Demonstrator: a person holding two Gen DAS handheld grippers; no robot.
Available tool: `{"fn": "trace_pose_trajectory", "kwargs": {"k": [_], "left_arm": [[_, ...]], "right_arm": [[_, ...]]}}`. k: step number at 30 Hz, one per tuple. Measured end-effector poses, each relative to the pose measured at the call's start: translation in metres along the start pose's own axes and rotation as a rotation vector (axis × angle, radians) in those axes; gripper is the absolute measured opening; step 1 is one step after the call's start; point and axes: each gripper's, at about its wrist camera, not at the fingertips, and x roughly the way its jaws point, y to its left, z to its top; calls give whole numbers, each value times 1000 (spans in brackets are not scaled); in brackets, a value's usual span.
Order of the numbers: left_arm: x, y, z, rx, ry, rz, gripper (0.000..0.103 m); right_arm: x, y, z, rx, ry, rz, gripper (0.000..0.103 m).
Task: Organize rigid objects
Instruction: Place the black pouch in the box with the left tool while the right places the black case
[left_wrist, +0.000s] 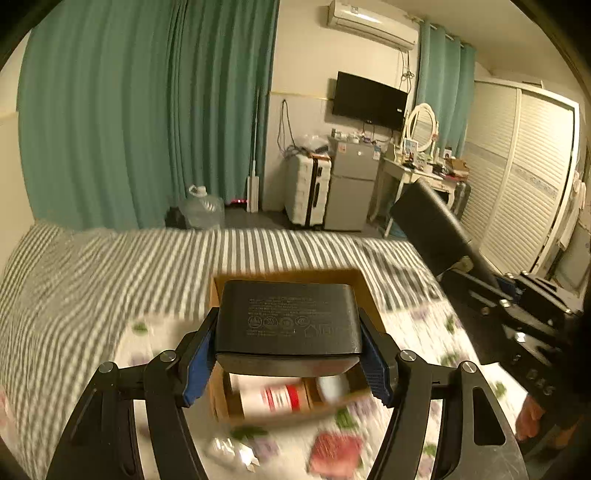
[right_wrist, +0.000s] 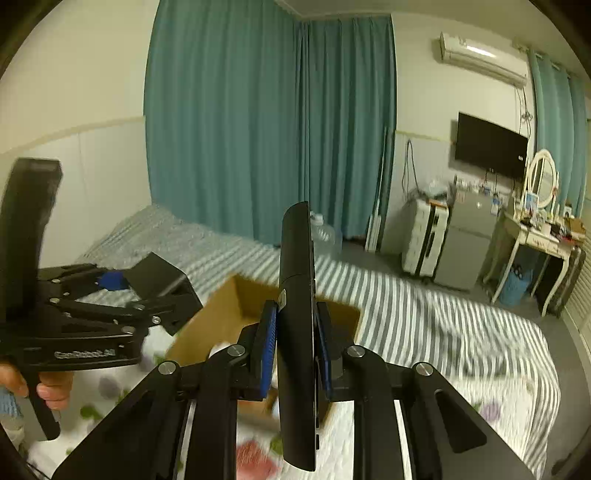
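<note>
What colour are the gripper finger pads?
Blue, clearest in the left wrist view on the left gripper pads.

Fine print plus a row of round certification marks on top face of black power adapter (left_wrist: 288, 317), clamped in left gripper (left_wrist: 288, 350); blurred, no word legible. Raised lettering on side of left gripper body, seen from right wrist view, roughly "…Robot.AI", first letters unclear. Red-and-white bottle label (left_wrist: 282, 398) unreadable.

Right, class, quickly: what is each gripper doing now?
Left gripper: shut on the black power adapter.
Right gripper: shut on the black remote control.
</note>
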Motion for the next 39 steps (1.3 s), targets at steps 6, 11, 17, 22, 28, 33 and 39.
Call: {"fn": "trace_pose_trajectory", "kwargs": {"k": [6, 11, 17, 22, 28, 33, 39], "left_arm": [[72, 17, 9, 6, 30, 19, 69], [128, 19, -18, 30, 134, 26, 69], [132, 16, -21, 30, 100, 45, 71], [111, 23, -12, 19, 28, 70, 71], [115, 35, -16, -23, 62, 76, 71], [115, 36, -20, -29, 77, 77, 71], [107, 39, -22, -44, 97, 90, 71]], "right_arm": [[49, -8, 22, -16, -17, 1, 19], [94, -13, -1, -14, 53, 15, 19], [113, -24, -21, 9, 124, 1, 19], [114, -25, -26, 1, 140, 24, 19], [135, -8, -45, -85, 198, 109, 19], [146, -12, -58, -85, 201, 45, 34], [121, -29, -38, 21, 152, 17, 61]]}}
